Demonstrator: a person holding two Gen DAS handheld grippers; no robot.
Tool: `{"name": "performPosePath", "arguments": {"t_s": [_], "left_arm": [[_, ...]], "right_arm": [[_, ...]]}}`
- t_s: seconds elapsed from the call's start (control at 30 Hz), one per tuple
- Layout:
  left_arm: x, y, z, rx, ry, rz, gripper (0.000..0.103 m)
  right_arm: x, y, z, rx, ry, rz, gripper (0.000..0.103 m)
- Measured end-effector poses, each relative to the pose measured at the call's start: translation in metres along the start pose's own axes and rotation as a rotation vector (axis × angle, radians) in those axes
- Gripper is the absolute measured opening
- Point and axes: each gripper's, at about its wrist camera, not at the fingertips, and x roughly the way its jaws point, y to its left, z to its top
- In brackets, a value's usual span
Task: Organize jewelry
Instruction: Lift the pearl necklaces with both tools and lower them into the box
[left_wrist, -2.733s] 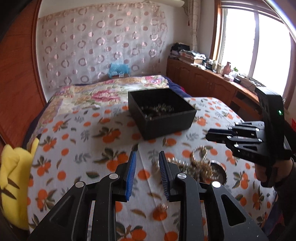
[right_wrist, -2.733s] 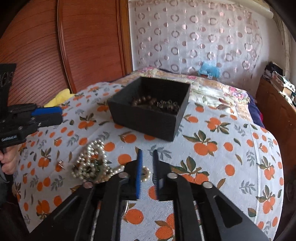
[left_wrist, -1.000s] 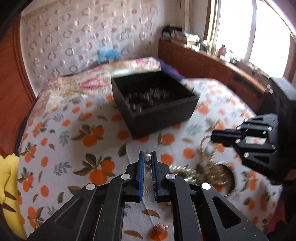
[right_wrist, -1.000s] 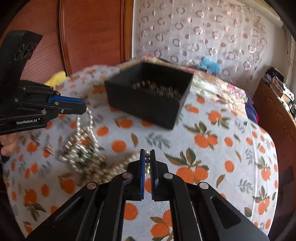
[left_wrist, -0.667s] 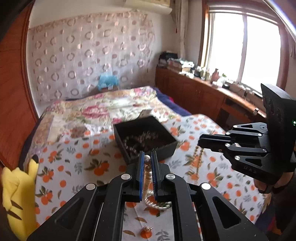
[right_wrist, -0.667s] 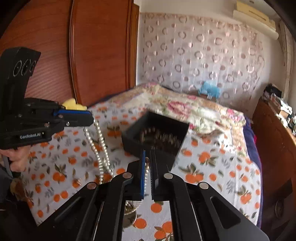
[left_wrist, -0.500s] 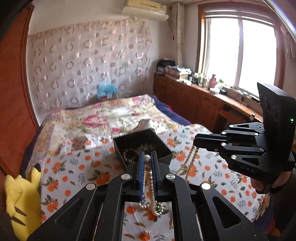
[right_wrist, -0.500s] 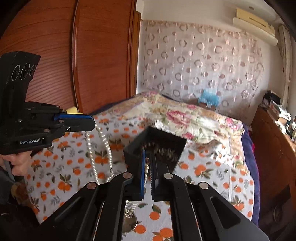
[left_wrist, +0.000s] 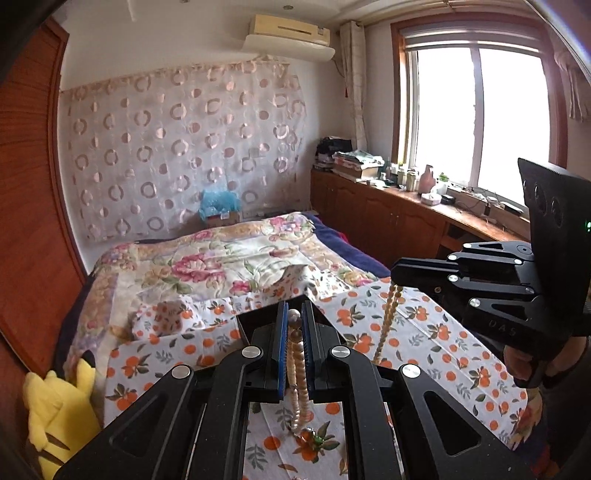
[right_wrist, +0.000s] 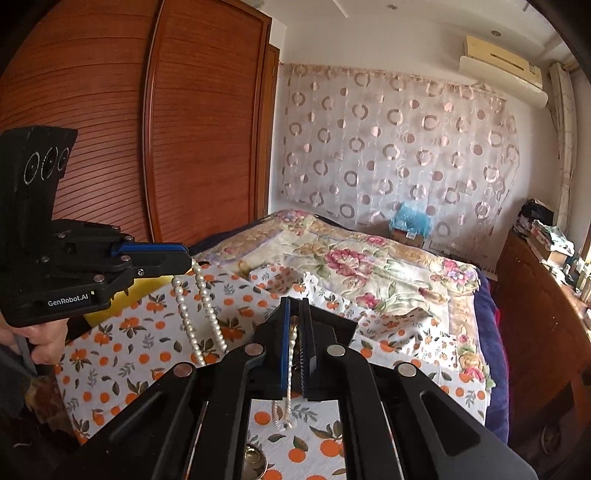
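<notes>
1. The left tool (left_wrist: 293, 317) tilts slightly downward, its blue-padded jaws pinched on a pearl necklace (left_wrist: 297, 365) whose strands hang below them.
2. The right tool (right_wrist: 293, 314) tilts likewise, clamped on the necklace's cord.
3. A hand (right_wrist: 44, 341) grips the left tool's handle; another hand (left_wrist: 532, 369) grips the right tool's handle.

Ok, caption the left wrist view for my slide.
Left gripper and right gripper lift a pearl necklace above the orange-print cloth.
</notes>
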Motion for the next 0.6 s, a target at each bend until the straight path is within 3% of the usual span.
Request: {"name": "performPosePath", "arguments": {"t_s": [0.6], "left_arm": [[-0.004,0.006,0.044,0.008,-0.05,0.035,0.006]], "right_arm": [[-0.014,-0.021,0.035,0.015,-0.053,-0.033,0.006]]}}
